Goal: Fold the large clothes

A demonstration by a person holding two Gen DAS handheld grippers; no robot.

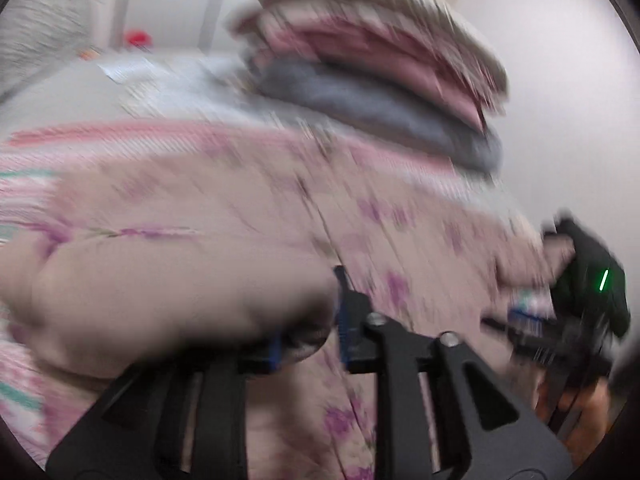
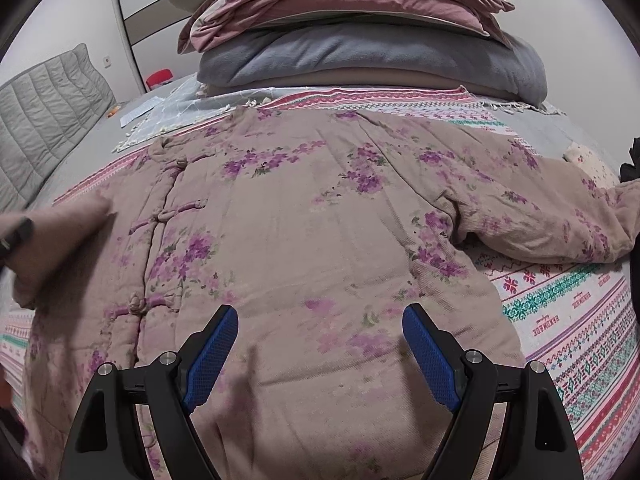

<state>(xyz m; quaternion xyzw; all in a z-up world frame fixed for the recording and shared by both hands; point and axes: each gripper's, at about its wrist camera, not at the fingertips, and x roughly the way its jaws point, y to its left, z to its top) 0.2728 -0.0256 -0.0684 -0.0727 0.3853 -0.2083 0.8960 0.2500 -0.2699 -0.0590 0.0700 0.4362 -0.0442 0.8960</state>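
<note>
Mauve quilted floral jacket (image 2: 304,216) lies spread flat on a patterned woven blanket (image 2: 568,304) over the bed, knot-button placket toward the left, one sleeve (image 2: 552,220) stretched out to the right. Right gripper (image 2: 320,356) hovers over the jacket's lower part, blue pads wide apart, grasping nothing. Left gripper (image 1: 308,336) is clenched on a bunched fold of the jacket (image 1: 168,300); that view is heavily motion-blurred. Stack of folded bedding (image 2: 368,40), pink over grey, sits at the far end of the bed. Grey padded headboard (image 2: 44,120) at far left
</note>
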